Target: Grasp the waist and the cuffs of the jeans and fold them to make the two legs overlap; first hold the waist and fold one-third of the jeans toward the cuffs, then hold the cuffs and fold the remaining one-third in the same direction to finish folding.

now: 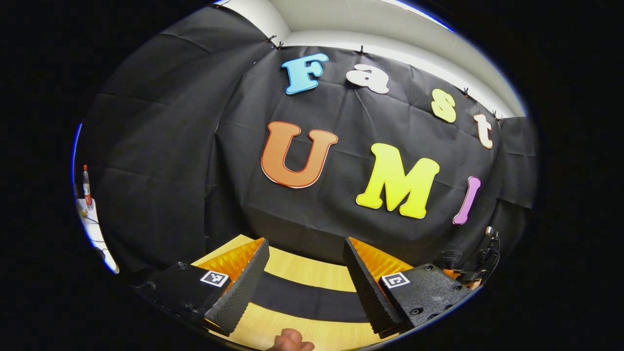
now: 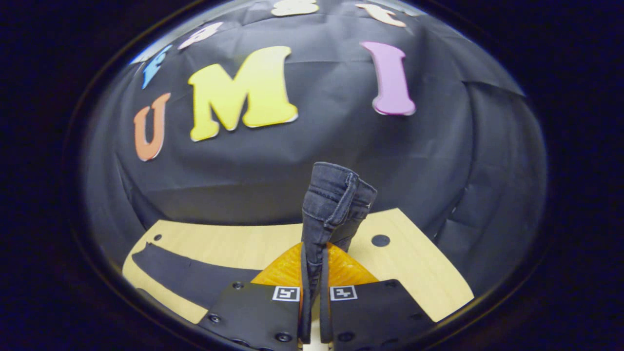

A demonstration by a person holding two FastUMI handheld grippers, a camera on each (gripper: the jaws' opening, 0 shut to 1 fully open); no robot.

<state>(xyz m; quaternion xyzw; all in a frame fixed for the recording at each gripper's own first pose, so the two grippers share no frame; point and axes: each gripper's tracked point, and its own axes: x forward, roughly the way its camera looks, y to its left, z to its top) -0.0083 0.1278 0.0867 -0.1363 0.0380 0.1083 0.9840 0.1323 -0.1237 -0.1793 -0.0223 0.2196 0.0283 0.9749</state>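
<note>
- My right tongs (image 2: 312, 292) are clamped on the jeans (image 2: 331, 209): both fingers press a fold of dark denim that stands up between them, its seamed, bunched end rising past the tips in front of the booth wall.
- Beyond that grip, in the right gripper view, the wooden tabletop (image 2: 419, 273) runs to its far edge under the black cloth; a round dark hole (image 2: 380, 240) sits just right of the lifted denim, and the right edge slants toward me with bare wood beside it.
- To the left there, a flat dark strip of fabric (image 2: 190, 275) lies across the wood toward the left corner; I cannot tell whether it belongs to the jeans.
- My left tongs (image 1: 304, 273) stand wide, nothing between the fingers.
- Through that gap, in the left gripper view, I see light wood with a dark band (image 1: 307, 297) lying crosswise, and bare wood on its near and far sides.
- A fingertip (image 1: 291, 341) shows at the near edge of that view.
- Far left, a bottle (image 1: 87, 187) stands on a white surface.
</note>
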